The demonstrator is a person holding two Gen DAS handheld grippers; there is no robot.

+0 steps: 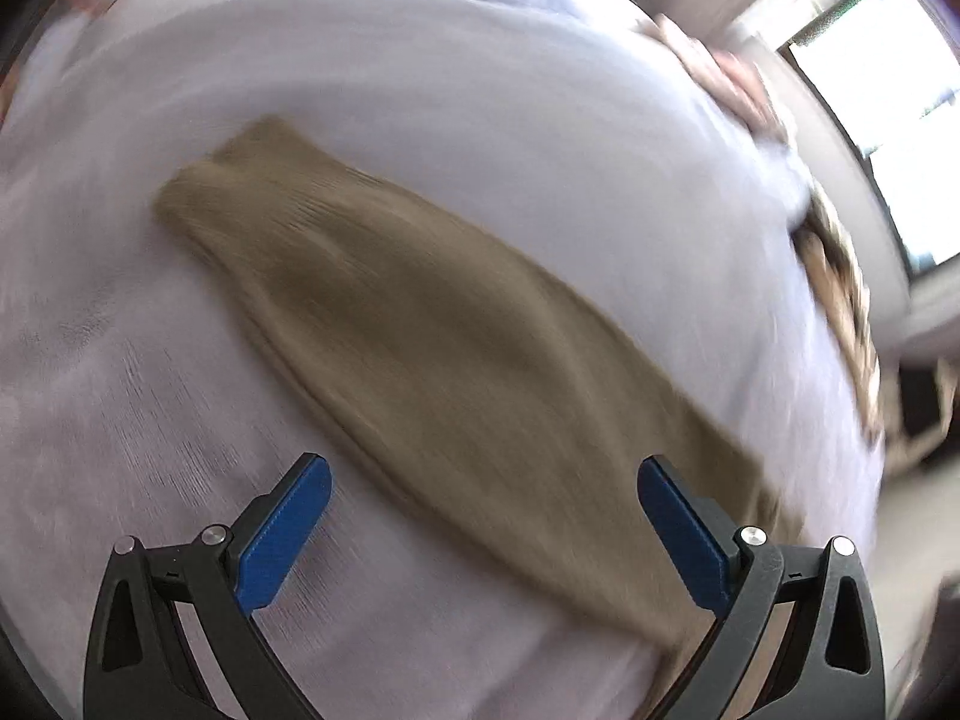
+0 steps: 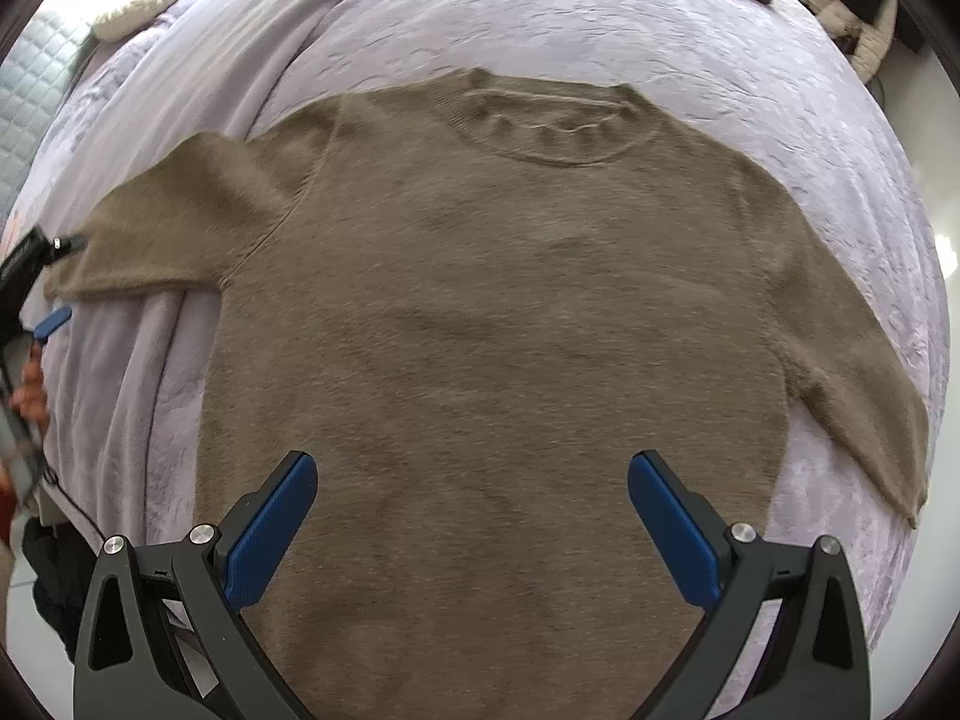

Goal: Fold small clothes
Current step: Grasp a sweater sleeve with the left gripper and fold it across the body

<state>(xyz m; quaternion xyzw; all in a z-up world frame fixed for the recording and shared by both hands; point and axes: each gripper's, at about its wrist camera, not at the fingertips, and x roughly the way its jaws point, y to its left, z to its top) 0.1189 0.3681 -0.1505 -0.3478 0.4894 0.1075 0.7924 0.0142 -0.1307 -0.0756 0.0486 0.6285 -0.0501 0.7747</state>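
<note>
Sweater point(image 2: 492, 324) flat under right gripper point(image 2: 474, 516), sleeve seemingly below left gripper point(image 1: 483, 519); fingers spread.

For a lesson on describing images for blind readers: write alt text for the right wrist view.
A fuzzy tan knit sweater lies flat, neckline away, both sleeves spread, on a lavender textured bedspread. The right gripper, with blue-padded black fingers, hangs open above the lower body of the sweater; the left gripper shows at the left sleeve's end.

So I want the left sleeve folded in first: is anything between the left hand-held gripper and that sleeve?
Nothing visible. The left hand-held gripper hangs open right over the sleeve, which lies flat on the lilac bedspread.
</note>
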